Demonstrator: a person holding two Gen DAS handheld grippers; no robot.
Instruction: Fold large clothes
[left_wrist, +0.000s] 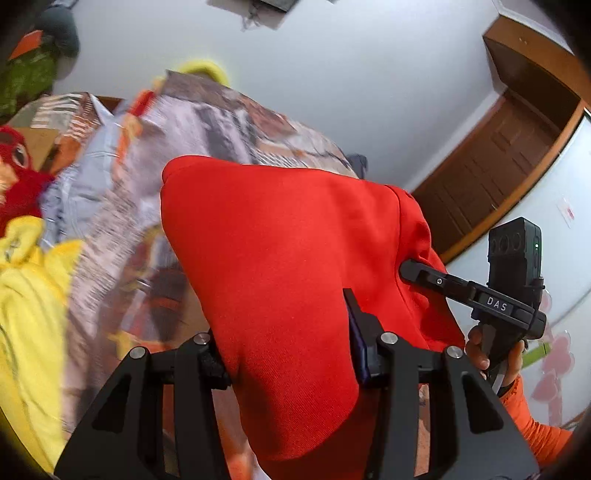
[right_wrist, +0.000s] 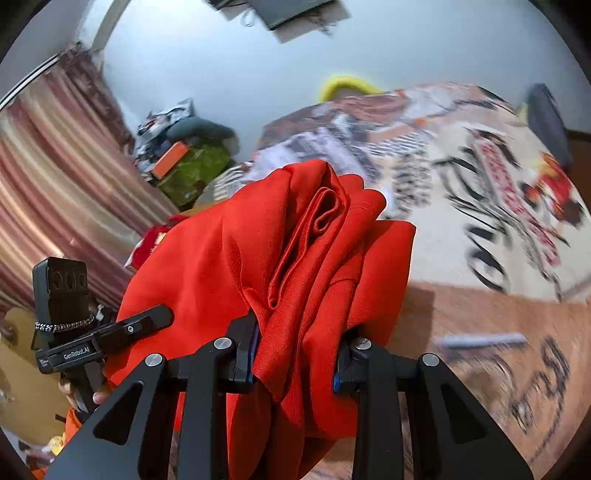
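A large red garment (left_wrist: 280, 243) hangs between both grippers above a bed with a printed cover (left_wrist: 207, 122). My left gripper (left_wrist: 291, 350) is shut on a broad fold of the red cloth, which drapes over its fingers. My right gripper (right_wrist: 295, 354) is shut on a bunched, pleated edge of the same garment (right_wrist: 310, 236). The right gripper also shows in the left wrist view (left_wrist: 410, 267), pinching the cloth's far side. The left gripper shows in the right wrist view (right_wrist: 162, 317) at the cloth's left edge.
Yellow clothing (left_wrist: 29, 302) and a red plush item (left_wrist: 18, 173) lie at the bed's left. A cluttered pile (right_wrist: 184, 147) sits by the striped curtain (right_wrist: 48, 166). A wooden door (left_wrist: 491, 173) stands to the right. The printed bedcover (right_wrist: 480, 177) spreads to the right.
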